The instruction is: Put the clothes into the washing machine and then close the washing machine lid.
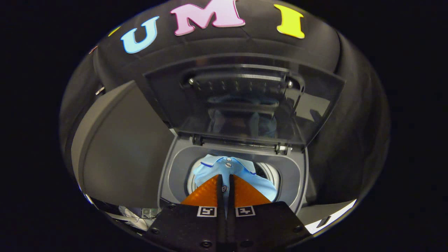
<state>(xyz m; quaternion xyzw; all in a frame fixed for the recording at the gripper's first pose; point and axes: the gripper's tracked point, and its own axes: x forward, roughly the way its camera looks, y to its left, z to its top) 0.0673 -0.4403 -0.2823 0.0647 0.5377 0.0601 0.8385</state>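
- Above the washing machine [164, 182] is where I hang, looking down past my own fingers into its open top; everything else I place against that machine.
- Behind the machine's opening the lid [241, 101] stands raised, hinged at the far rim and leaning away from me, its dark see-through panel reflecting the blue cloth below.
- Left of the machine a large grey panel [119, 147] rises, and the booth's black cloth wall closes in behind and to both sides, so the room around the opening looks tight.
- Inside the machine, the drum [271, 173] shows as a pale ring beyond my fingers on the right side.
- Draped over the drum mouth lies the shirt [224, 166], light blue with a collar and buttons; the collar sits toward the lid hinge and the body runs back toward me, so its long axis follows my fingers.
- At the near rim of the machine, my gripper [225, 189] has its fingers pressed almost together, with a thin strip of the shirt's button placket in the narrow slit between them; I judge I am pinching it.
- My judgement: the shirt hangs straight below and ahead, already over the drum, so the coming move is to let it drop in, then reach for the lid's upper edge.
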